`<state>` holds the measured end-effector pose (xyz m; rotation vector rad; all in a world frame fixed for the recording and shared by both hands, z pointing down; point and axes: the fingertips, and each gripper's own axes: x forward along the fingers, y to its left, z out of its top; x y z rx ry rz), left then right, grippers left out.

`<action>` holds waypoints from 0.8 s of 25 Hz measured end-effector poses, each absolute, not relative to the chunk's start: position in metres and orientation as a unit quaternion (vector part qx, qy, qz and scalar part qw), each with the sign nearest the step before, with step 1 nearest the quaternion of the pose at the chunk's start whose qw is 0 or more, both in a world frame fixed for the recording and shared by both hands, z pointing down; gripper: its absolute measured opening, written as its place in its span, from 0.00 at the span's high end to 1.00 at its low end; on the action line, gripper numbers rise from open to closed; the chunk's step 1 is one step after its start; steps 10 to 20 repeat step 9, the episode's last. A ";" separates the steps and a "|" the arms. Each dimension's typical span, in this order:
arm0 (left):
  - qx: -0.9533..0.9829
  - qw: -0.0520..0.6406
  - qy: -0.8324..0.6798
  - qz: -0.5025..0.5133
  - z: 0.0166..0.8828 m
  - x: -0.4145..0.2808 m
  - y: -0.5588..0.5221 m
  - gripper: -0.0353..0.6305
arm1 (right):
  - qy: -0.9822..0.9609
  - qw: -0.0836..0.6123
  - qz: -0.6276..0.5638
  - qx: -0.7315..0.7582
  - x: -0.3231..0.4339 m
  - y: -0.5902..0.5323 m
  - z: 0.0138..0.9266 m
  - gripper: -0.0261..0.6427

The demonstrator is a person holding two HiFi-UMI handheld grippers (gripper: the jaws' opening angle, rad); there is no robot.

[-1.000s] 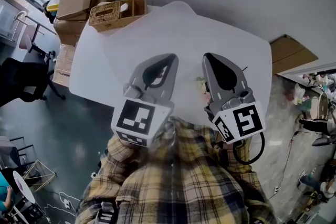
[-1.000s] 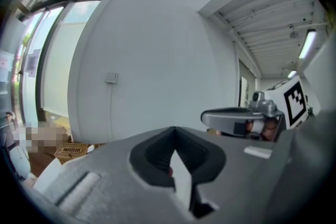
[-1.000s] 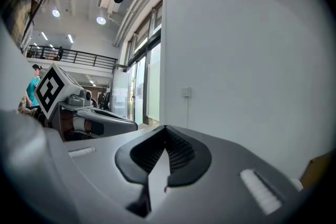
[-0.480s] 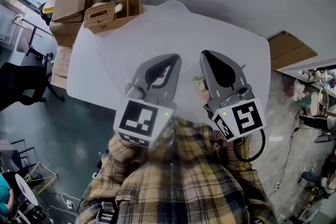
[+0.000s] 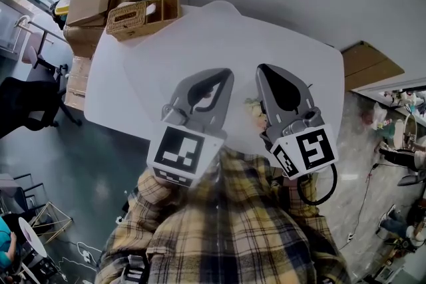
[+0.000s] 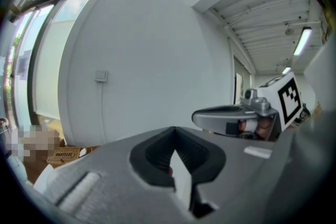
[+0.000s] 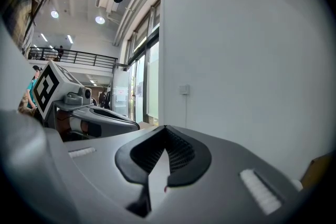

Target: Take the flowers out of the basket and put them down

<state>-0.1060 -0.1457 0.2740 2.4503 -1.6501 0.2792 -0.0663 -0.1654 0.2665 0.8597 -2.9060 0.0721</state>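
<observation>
The left gripper [image 5: 225, 73] and right gripper [image 5: 263, 70] were pressed together, holding nothing. The basket [image 5: 136, 15] sat upper left on the white table [image 5: 200, 43]. Maybe the flowers [image 5: 253, 105] lay mid-frame.

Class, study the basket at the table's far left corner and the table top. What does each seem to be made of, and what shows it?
The basket looks like woven wicker or rattan: tan and matte, with a visible weave pattern. The table has a smooth, white, low-sheen top, perhaps laminate or plastic; the look leaves that open.
</observation>
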 end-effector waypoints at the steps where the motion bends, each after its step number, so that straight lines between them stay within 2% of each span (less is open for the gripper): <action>1: 0.823 0.087 -0.554 0.095 0.275 -0.106 -0.146 0.95 | -0.957 0.055 0.023 0.282 -0.067 -0.166 0.267 0.96; 20: 0.823 0.088 -0.553 0.097 0.276 -0.105 -0.149 0.95 | -0.959 0.058 0.021 0.276 -0.069 -0.168 0.269 0.96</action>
